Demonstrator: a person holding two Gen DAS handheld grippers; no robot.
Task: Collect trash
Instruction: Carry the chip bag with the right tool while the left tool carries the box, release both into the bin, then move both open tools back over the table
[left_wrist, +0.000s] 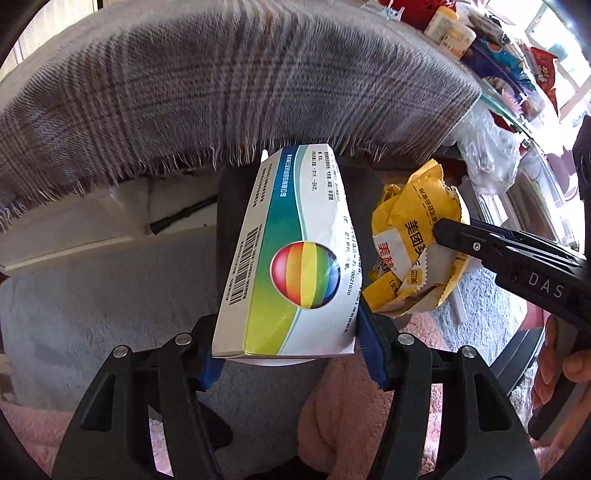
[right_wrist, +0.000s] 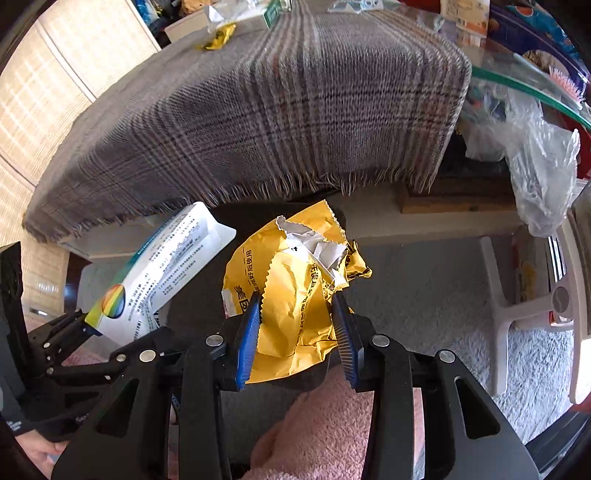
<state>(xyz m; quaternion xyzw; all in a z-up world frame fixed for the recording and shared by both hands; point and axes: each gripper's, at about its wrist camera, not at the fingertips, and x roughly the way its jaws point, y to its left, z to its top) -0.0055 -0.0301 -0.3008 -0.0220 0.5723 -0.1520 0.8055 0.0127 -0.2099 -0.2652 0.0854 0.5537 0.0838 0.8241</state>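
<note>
A white and green carton (left_wrist: 295, 236) with a rainbow ball printed on it is clamped between the blue pads of my left gripper (left_wrist: 291, 354), which is shut on it. Just to its right hangs a crumpled yellow paper wrapper (left_wrist: 410, 236), pinched by my right gripper (left_wrist: 447, 230). In the right wrist view the wrapper (right_wrist: 291, 288) sits squeezed between the blue pads of the right gripper (right_wrist: 295, 299). The carton (right_wrist: 159, 269) and left gripper (right_wrist: 81, 325) show at the left. Both items hang over a black container (right_wrist: 199, 302) on the floor.
A plaid fringed cloth (right_wrist: 277, 110) drapes over a table edge straight ahead, with more litter on top. A clear plastic bag (right_wrist: 539, 166) hangs at the right beside a glass tabletop with snack packs (left_wrist: 509, 62). Pink fluffy fabric (right_wrist: 332, 424) and a white stand leg (right_wrist: 506, 314) lie below.
</note>
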